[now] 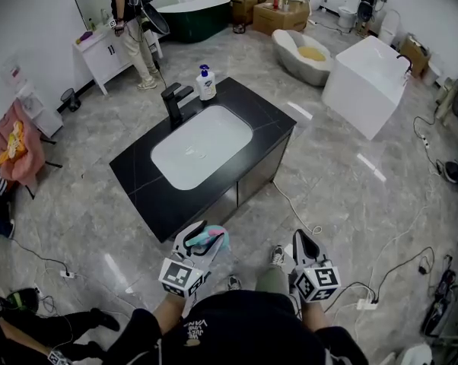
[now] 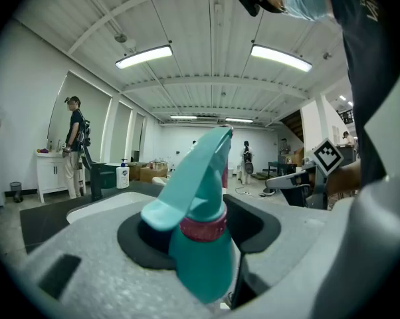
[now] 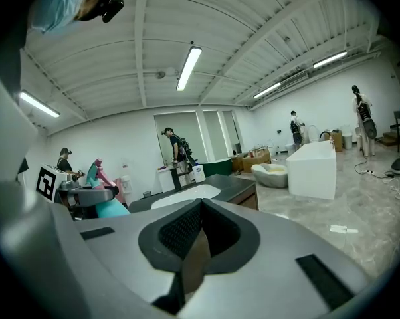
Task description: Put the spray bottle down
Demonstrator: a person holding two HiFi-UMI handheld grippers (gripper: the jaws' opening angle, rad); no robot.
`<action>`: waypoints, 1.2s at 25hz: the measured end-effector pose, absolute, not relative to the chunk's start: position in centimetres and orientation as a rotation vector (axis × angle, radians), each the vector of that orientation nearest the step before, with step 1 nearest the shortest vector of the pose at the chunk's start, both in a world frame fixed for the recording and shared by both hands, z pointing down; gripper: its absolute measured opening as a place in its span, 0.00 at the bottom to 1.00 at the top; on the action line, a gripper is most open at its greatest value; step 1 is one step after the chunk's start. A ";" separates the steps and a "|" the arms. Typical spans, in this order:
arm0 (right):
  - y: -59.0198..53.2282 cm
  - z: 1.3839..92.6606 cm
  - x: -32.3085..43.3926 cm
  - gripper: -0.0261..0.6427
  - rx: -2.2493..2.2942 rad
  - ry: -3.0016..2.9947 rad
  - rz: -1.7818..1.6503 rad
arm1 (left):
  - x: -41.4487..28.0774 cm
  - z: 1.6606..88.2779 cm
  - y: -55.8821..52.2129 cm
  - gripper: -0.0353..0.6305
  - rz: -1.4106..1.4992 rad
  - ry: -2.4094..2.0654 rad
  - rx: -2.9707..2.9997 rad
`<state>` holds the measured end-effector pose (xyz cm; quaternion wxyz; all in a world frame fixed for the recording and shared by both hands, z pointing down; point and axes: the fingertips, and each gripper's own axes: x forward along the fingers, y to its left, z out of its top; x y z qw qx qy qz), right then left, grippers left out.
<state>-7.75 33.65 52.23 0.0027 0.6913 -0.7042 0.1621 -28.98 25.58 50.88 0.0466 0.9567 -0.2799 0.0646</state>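
Observation:
A teal spray bottle (image 1: 211,239) with a pink collar sits between the jaws of my left gripper (image 1: 201,242), which is shut on its neck, low in the head view close to my body. In the left gripper view the spray bottle (image 2: 201,241) fills the middle, nozzle tilted up and to the right. My right gripper (image 1: 306,250) is held beside it on the right, shut, with nothing in it. In the right gripper view the right gripper (image 3: 199,239) shows its pads meeting, and the spray bottle (image 3: 107,207) appears at the left.
Ahead stands a black counter (image 1: 135,175) with a white sink (image 1: 202,147), a black faucet (image 1: 173,102) and a soap dispenser (image 1: 206,83). A white tub (image 1: 366,82) stands at the far right. Cables (image 1: 408,263) lie on the floor, and a person (image 1: 134,29) stands far back.

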 end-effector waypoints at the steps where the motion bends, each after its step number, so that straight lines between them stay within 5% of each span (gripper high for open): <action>1: 33.4 52.2 -7.5 0.04 2.168 -2.210 0.509 | -28.7 50.9 25.4 0.39 0.199 -0.856 2.917; 30: 20.2 52.6 11.2 0.04 1.910 -2.378 0.532 | -8.9 50.8 14.3 0.39 0.195 -1.068 2.832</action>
